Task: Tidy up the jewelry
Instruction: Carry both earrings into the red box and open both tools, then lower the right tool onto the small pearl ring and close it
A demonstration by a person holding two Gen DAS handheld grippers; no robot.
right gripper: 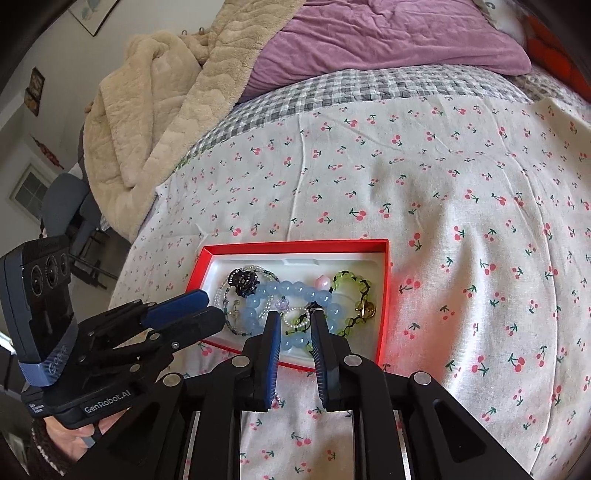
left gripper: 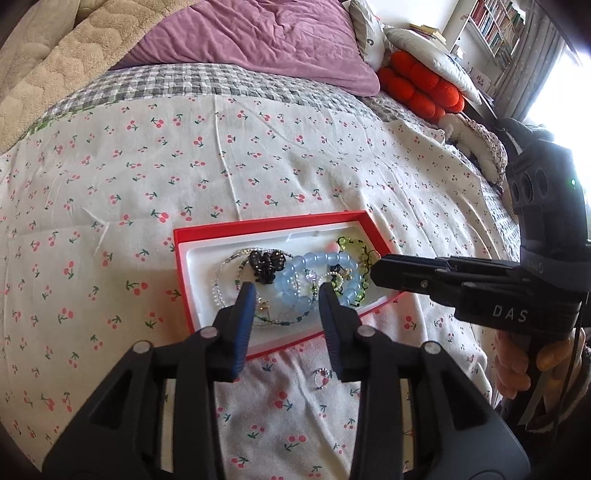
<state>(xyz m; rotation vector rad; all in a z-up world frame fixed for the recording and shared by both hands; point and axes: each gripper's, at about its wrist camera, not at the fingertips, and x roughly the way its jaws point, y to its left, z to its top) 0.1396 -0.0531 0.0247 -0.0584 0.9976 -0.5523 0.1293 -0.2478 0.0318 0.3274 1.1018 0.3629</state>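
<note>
A red box with a white tray (left gripper: 192, 273) (right gripper: 382, 288) lies on the cherry-print bedspread. It holds a blue bead bracelet (left gripper: 295, 291) (right gripper: 295, 291), a green bead bracelet (left gripper: 356, 254) (right gripper: 347, 280), a black hair claw (left gripper: 266, 265) (right gripper: 242, 282) and thin beaded chains (left gripper: 221, 291). A small beaded ring (left gripper: 321, 379) lies on the bedspread in front of the box. My left gripper (left gripper: 288, 295) (right gripper: 207, 306) is open and empty over the box's near edge. My right gripper (right gripper: 294, 318) (left gripper: 373, 271) is open and empty over the tray's right part.
A purple blanket (left gripper: 258, 40), a beige fleece blanket (right gripper: 155, 110), an orange cushion (left gripper: 421, 88) and pillows lie at the far side of the bed. A bookshelf (left gripper: 495, 26) stands by the window.
</note>
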